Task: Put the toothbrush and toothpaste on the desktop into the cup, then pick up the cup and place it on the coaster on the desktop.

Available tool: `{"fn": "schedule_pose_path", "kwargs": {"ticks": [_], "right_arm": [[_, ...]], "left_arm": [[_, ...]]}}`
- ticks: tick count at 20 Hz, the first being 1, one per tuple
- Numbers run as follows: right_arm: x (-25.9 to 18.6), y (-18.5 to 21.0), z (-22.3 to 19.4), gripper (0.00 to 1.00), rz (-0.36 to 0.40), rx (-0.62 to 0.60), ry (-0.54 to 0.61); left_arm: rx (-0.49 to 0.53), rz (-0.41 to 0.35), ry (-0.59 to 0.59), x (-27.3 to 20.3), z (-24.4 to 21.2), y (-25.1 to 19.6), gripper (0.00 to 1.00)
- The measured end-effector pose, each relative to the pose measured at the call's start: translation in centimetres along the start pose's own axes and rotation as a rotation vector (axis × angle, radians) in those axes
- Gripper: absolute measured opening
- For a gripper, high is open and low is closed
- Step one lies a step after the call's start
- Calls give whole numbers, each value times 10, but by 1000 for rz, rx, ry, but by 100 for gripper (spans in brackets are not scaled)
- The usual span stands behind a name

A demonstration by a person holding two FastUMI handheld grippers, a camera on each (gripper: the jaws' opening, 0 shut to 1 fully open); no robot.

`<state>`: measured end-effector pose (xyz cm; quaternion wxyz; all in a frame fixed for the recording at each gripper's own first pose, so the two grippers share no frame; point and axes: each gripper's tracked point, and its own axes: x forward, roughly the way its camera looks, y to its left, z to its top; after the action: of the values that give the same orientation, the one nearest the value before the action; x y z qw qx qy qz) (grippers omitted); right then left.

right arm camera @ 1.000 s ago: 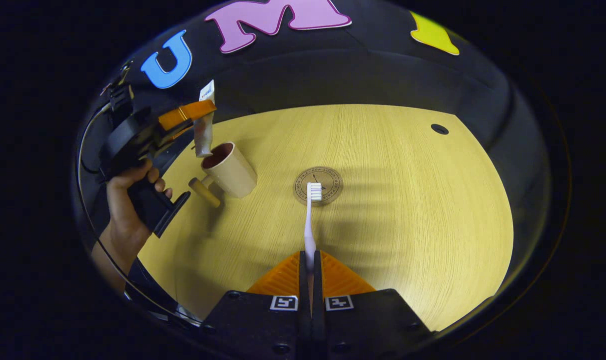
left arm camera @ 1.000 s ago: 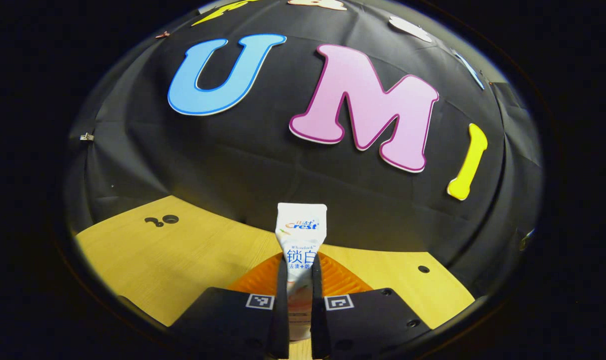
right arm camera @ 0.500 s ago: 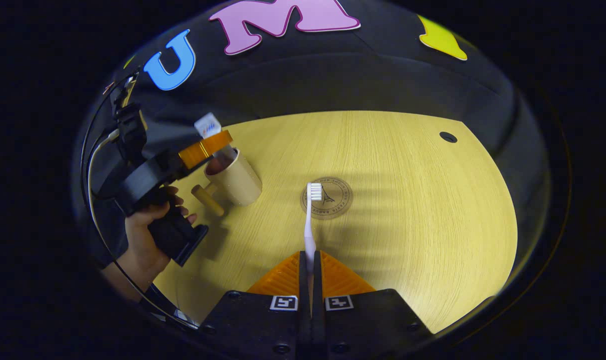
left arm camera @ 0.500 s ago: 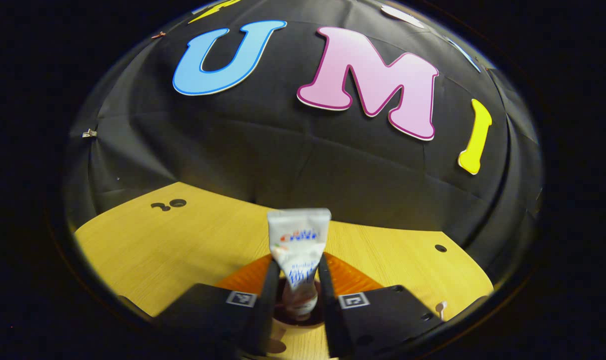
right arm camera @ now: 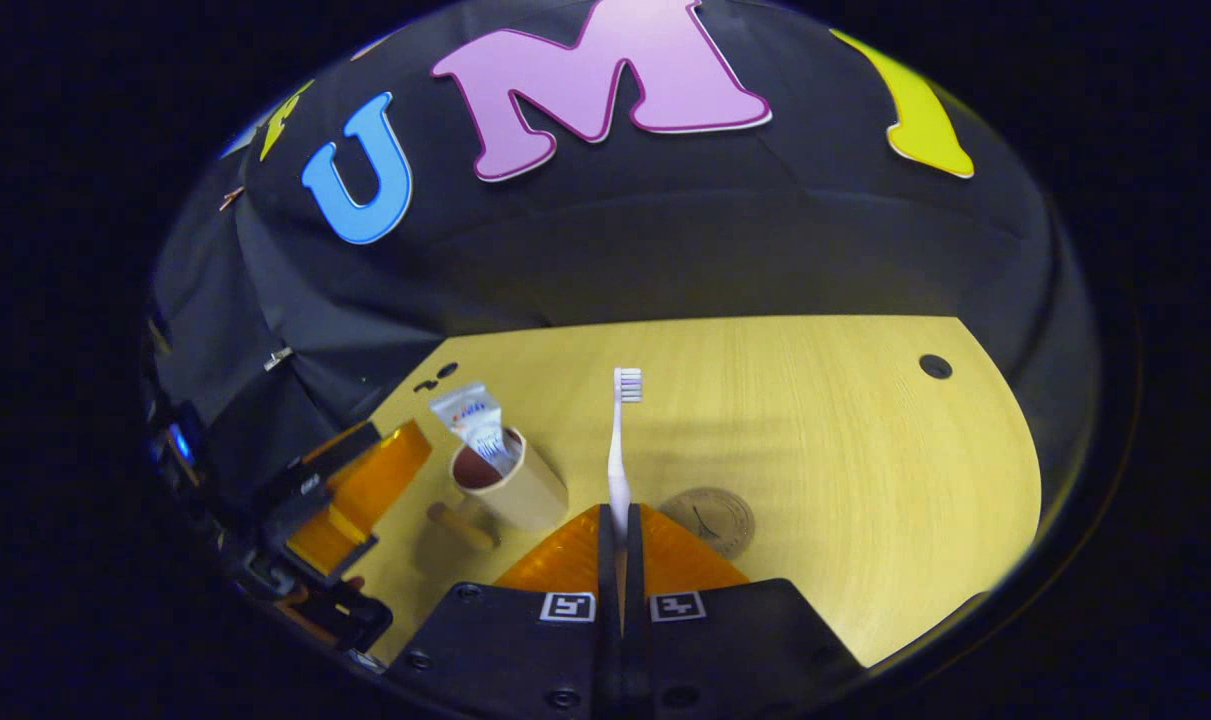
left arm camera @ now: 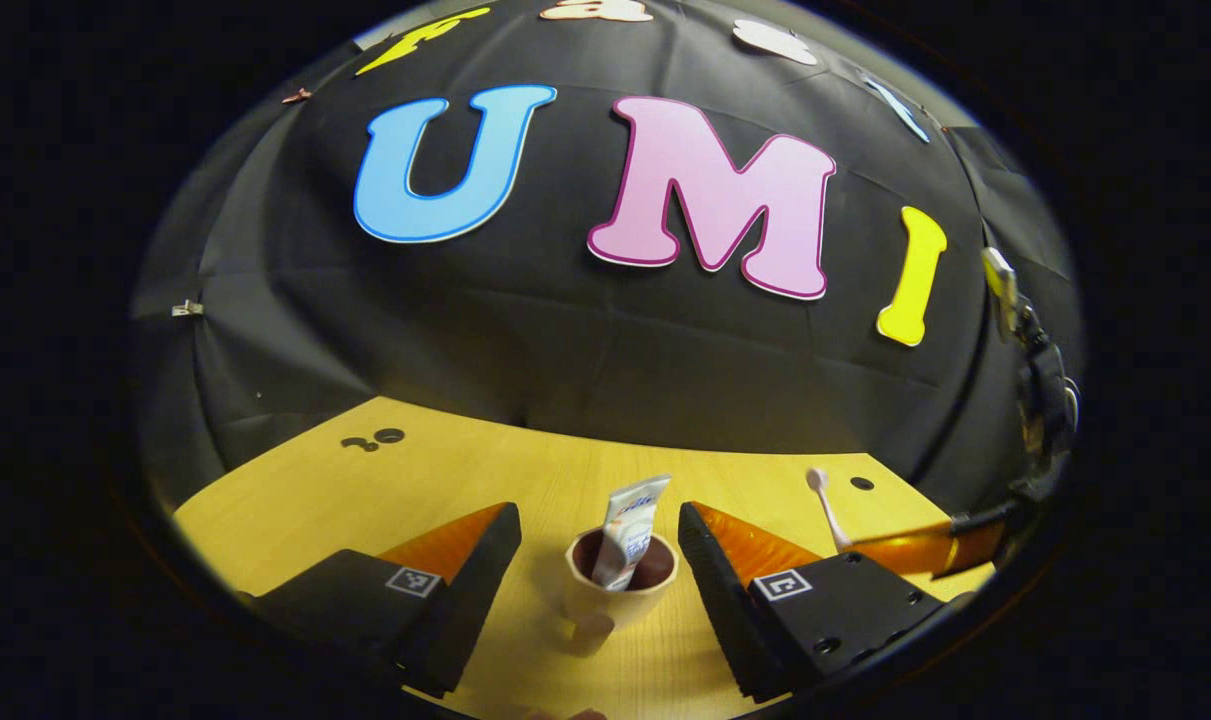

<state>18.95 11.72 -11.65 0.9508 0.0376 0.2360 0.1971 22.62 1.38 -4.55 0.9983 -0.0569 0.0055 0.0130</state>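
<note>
The toothpaste (left arm camera: pixel 630 530) stands tilted inside the cup (left arm camera: pixel 620 588), its crimped end leaning out over the rim, and nothing grips it. The cup sits upright on the wooden bench (left arm camera: pixel 315 500) with its stubby handle pointing toward the camera in the left gripper view. The left gripper (left arm camera: pixel 600 575) has its fingers spread wide, one on each side of the cup and clear of it, holding nothing. In the right gripper view the same cup (right arm camera: pixel 510 485) stands left of centre with the toothpaste (right arm camera: pixel 475 425) poking out of it, and the left gripper (right arm camera: pixel 355 495) lies just beside it at the left edge. The right gripper (right arm camera: pixel 620 540) has its fingers pinched together on the handle of the toothbrush (right arm camera: pixel 620 440), which points upright with the bristle head at the top. The round coaster (right arm camera: pixel 710 520) lies flat on the bench just right of those fingers, near the cup but apart from it. In the left gripper view the toothbrush (left arm camera: pixel 825 505) appears to the right of the cup.
</note>
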Motion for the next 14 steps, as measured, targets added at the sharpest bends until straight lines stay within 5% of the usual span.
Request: {"fn": "schedule_pose_path", "kwargs": {"ticks": [14], "right_arm": [[68, 68, 67, 5, 78, 54, -251]], "left_arm": [[-48, 126, 59, -60, -44, 66, 98]]}}
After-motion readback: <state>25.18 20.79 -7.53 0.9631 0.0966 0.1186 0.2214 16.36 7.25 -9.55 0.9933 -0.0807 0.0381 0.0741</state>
